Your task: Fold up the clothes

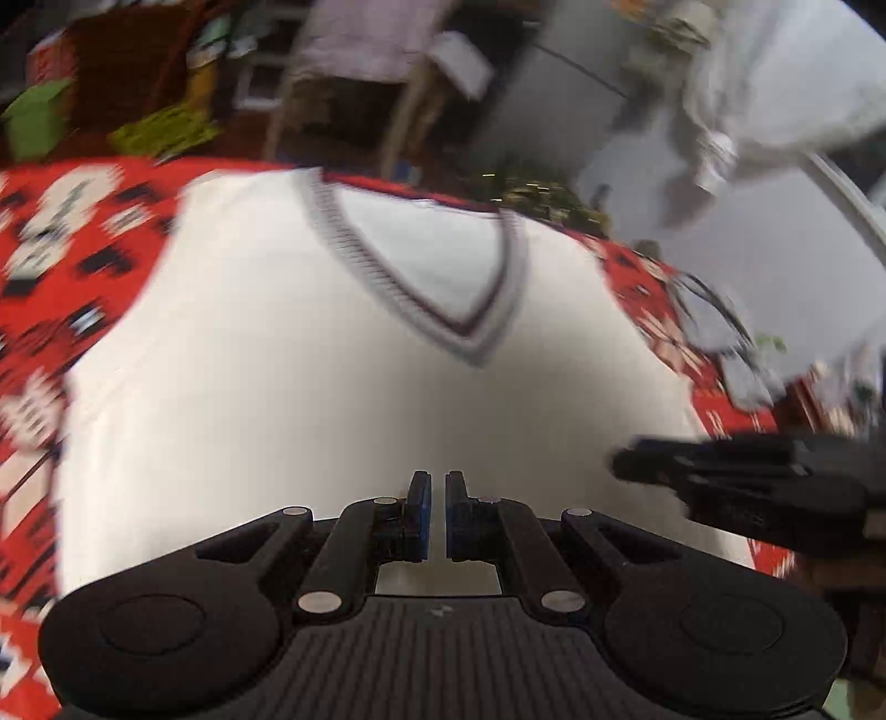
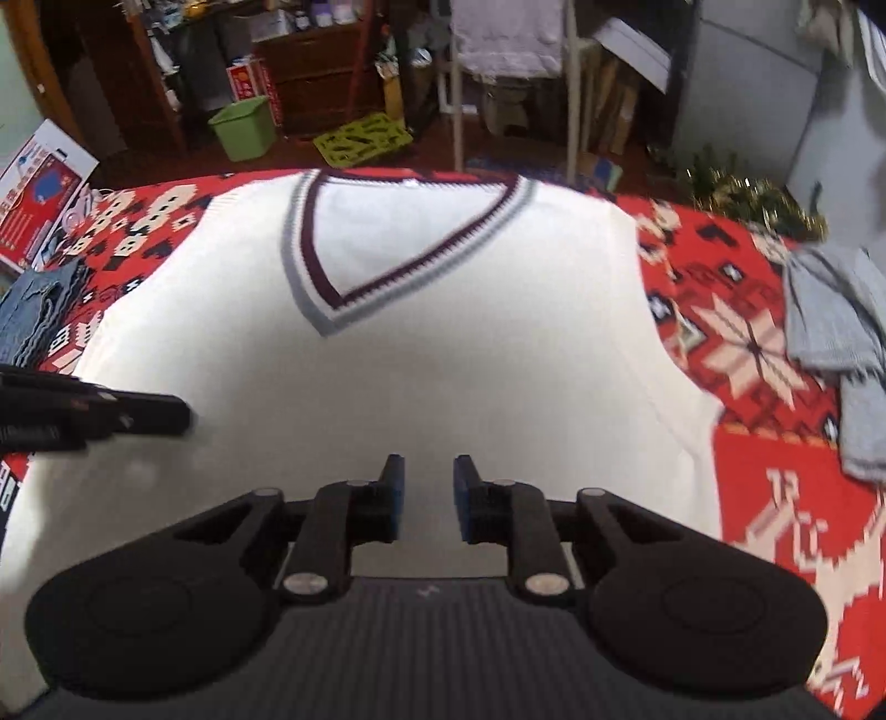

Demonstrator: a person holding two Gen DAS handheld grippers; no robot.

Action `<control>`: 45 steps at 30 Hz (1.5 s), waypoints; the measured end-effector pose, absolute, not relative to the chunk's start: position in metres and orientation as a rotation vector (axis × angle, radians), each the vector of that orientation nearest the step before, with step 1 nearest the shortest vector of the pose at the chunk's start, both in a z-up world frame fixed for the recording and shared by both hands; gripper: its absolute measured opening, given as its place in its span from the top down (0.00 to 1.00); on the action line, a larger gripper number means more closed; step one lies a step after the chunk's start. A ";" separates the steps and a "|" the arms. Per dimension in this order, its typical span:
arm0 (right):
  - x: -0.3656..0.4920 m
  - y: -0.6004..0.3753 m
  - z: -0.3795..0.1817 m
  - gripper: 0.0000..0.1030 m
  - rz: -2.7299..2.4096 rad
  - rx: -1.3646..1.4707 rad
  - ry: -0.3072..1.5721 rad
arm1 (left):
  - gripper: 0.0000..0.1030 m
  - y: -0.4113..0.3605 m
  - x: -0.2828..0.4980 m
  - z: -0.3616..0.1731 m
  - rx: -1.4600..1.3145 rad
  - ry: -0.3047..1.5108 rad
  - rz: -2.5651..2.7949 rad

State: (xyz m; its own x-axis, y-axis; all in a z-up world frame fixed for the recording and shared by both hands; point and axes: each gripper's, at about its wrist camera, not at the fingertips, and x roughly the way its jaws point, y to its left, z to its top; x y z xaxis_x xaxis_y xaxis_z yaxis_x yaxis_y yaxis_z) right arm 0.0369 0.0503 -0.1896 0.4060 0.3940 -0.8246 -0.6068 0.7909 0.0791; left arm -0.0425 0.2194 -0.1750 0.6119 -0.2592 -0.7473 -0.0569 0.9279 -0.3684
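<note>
A white V-neck sweater with maroon and grey neck trim lies flat, front up, on a red patterned blanket. My left gripper hovers over the sweater's lower middle, its blue pads almost together with nothing between them. It also shows as a dark bar at the left of the right wrist view. My right gripper is over the sweater's lower part, with the jaws a little apart and empty. Its blurred tip enters the left wrist view from the right.
A grey garment lies on the blanket to the right and folded denim at the left edge. Beyond the bed are a green bin, a yellow-green crate, a printed box and a rack holding a towel.
</note>
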 end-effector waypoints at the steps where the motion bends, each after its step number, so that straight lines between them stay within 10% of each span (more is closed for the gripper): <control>1: 0.037 0.053 -0.192 0.80 0.646 -0.247 0.950 | 0.94 0.214 -0.041 -0.176 -0.359 0.894 -0.137; 21: -0.027 0.025 -0.167 0.75 0.681 -0.180 0.690 | 0.78 0.173 -0.096 -0.149 -0.236 0.616 -0.042; 45: -0.071 0.016 -0.215 0.76 0.703 -0.239 0.767 | 0.85 0.148 -0.121 -0.194 -0.174 0.778 -0.048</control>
